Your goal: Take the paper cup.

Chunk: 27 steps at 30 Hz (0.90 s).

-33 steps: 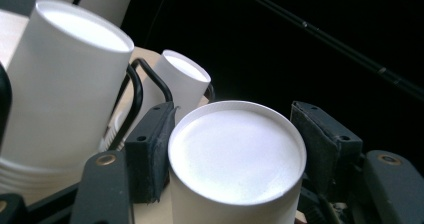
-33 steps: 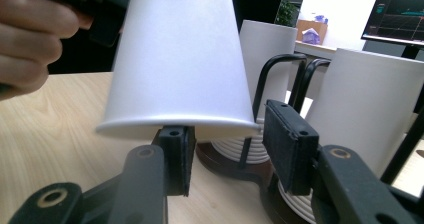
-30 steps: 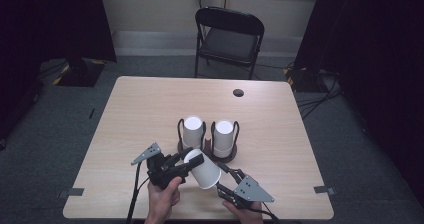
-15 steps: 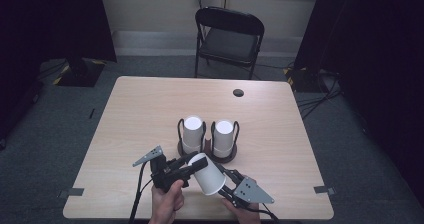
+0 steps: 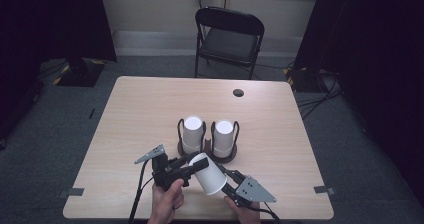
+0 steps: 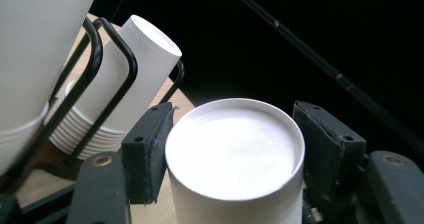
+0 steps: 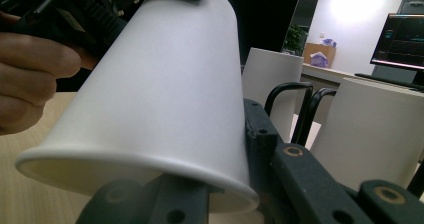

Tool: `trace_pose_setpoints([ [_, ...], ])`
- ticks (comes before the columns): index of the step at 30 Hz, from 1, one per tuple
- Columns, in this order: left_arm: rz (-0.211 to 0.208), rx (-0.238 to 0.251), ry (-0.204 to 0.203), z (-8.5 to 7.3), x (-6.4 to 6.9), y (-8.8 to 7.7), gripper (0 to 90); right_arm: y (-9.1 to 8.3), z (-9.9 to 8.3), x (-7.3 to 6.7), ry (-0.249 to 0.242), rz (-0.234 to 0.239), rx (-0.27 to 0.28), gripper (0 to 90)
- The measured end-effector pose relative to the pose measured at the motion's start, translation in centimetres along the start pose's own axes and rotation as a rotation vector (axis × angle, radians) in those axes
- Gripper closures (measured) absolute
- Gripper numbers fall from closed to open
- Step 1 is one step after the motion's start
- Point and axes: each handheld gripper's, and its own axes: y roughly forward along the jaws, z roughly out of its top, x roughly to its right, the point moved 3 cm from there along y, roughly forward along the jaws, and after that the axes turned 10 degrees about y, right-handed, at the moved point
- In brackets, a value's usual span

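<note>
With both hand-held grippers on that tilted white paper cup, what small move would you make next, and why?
Probably ease the left hand-held gripper open. The right hand-held gripper, whose jaws have just been closing, now presses the paper cup near its wide rim, while the left sits at the narrow base. Both hold one cup, tilted near the two cup stacks, so one grip seems enough to carry it.

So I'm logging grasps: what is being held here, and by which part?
One white paper cup, held by both grippers: left gripper across its closed base end, right gripper near its open rim.

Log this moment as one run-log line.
left gripper: fingers at cup's closed end | right gripper: closing near rim | paper cup: tilted, above table | two stacks in holders
</note>
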Motion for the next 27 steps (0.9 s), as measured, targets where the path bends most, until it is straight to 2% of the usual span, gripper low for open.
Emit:
trace_pose_setpoints([
  [5, 0.033, -0.001, 0.050, 0.2, 0.1, -0.1, 33.2, -0.2, 0.1, 0.1, 0.007, 0.011, -0.007, 83.4],
  [8, 0.077, 0.001, 0.112, 0.2, 0.2, -0.3, 34.2, -0.3, 0.1, 0.2, 0.021, 0.012, -0.024, 84.2],
  [12, 0.116, -0.004, 0.132, 0.2, 0.0, -0.6, 33.1, -0.6, 0.2, 0.4, 0.052, 0.009, -0.036, 86.0],
  [15, 0.113, 0.008, 0.131, 0.2, 0.0, -0.7, 32.7, -0.6, 0.2, 0.5, 0.070, 0.013, -0.040, 86.4],
  [17, 0.141, 0.004, 0.159, 0.2, -0.1, -0.7, 32.6, -0.6, 0.2, 0.5, 0.080, 0.013, -0.049, 86.4],
  [20, 0.158, 0.006, 0.179, 0.2, -0.2, -0.7, 30.7, -0.6, 0.2, 0.5, 0.086, 0.015, -0.065, 86.5],
  [22, 0.178, -0.001, 0.207, 0.2, -0.2, -0.7, 29.3, -0.5, 0.2, 0.6, 0.095, 0.015, -0.077, 86.5],
  [27, 0.208, -0.007, 0.218, 0.2, -0.5, -1.1, 28.7, -0.5, 0.1, 0.8, 0.119, 0.000, -0.110, 86.4],
])
